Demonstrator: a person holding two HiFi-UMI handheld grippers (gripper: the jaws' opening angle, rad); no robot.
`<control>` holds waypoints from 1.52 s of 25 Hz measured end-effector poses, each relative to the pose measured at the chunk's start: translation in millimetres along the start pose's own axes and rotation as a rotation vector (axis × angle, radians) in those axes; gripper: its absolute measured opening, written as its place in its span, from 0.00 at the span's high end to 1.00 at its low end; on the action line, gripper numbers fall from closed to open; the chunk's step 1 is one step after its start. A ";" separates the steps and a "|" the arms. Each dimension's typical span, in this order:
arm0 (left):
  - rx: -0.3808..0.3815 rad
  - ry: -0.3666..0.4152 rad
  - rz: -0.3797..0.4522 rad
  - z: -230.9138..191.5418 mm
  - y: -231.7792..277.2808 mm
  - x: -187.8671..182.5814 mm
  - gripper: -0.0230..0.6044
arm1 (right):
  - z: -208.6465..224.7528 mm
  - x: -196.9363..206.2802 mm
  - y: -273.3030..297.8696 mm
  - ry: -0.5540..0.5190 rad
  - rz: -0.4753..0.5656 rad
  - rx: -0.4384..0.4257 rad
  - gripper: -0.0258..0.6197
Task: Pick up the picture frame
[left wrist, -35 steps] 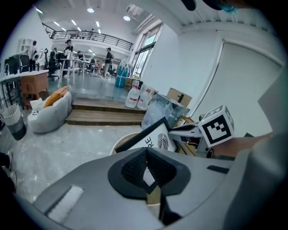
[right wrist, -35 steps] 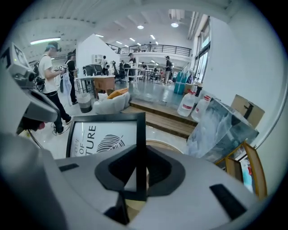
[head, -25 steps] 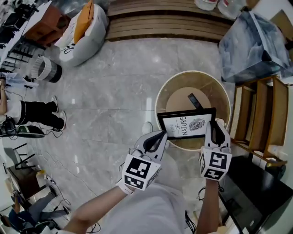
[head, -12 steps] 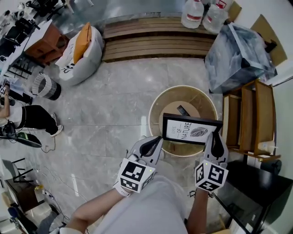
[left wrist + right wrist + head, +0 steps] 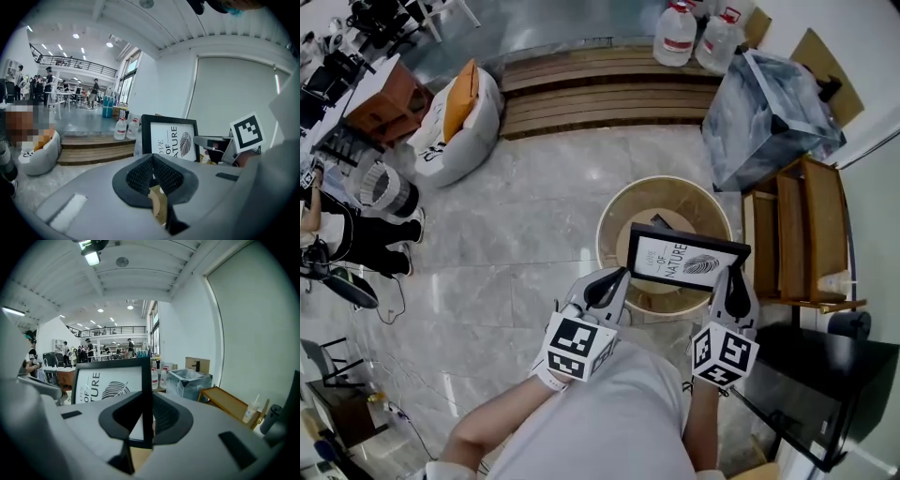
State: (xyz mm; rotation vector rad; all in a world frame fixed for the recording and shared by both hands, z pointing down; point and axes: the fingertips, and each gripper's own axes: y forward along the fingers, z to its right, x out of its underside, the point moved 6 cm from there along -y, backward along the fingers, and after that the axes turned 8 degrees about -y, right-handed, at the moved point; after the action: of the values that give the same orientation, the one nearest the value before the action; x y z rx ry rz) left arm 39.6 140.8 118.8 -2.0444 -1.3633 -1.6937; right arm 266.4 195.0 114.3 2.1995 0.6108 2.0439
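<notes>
Grey marble floor (image 5: 516, 216) with a round wooden table (image 5: 614, 208): the frame (image 5: 684, 261) is held over it.
From the head view, the frame is seen above the table's near half with its print facing up. Its right end is clamped by the right gripper (image 5: 734, 279), the left gripper (image 5: 617, 281) is set just beside the frame's near left corner, and bottles (image 5: 694, 37) are seen at the far side. From the left gripper view, the jaws are seen pressed together with nothing between them, and the frame (image 5: 171, 139) is shown face-on beyond them, apart from the pads. From the right gripper view, the black right edge of the frame (image 5: 110, 380) is gripped between the two jaws, and a wooden shelf (image 5: 229, 404) is seen to the right.
</notes>
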 end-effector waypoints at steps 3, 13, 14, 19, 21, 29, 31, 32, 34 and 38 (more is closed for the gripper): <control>-0.009 0.002 0.009 1.9 -5.3 2.0 0.96 | -0.6 5.0 -8.0 0.006 -0.001 -0.004 0.88; -0.035 0.004 0.027 3.4 -18.2 6.4 0.96 | -7.2 11.0 -19.7 0.005 0.004 -0.031 0.87; -0.037 0.005 0.028 3.4 -18.7 6.8 0.96 | -7.9 10.7 -19.6 0.005 0.006 -0.034 0.87; -0.040 0.011 0.023 3.4 -19.8 6.4 0.96 | -11.1 9.4 -18.1 0.008 0.011 -0.041 0.87; -0.042 0.017 0.025 3.5 -20.8 5.9 0.96 | -12.1 8.4 -18.4 0.009 0.013 -0.046 0.87; -0.047 0.016 0.015 2.3 -21.8 8.0 0.96 | -13.2 6.9 -17.9 0.012 0.016 -0.051 0.87; -0.049 0.017 0.014 2.0 -21.9 7.6 0.96 | -13.5 7.3 -17.9 0.011 0.013 -0.053 0.87; -0.050 0.019 0.015 1.9 -21.9 7.1 0.96 | -13.6 7.5 -17.8 0.010 0.012 -0.053 0.87; -0.050 0.019 0.017 1.7 -22.2 6.8 0.96 | -13.8 8.5 -18.0 0.009 0.008 -0.054 0.87; -0.054 0.019 0.019 -0.3 -23.1 7.1 0.96 | -14.8 9.6 -17.6 0.012 0.007 -0.055 0.87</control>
State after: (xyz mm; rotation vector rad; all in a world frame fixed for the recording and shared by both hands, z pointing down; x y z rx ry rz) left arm 22.6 157.6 115.6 -2.0580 -1.3019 -1.7553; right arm 248.2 211.2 119.3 2.1636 0.5416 2.0530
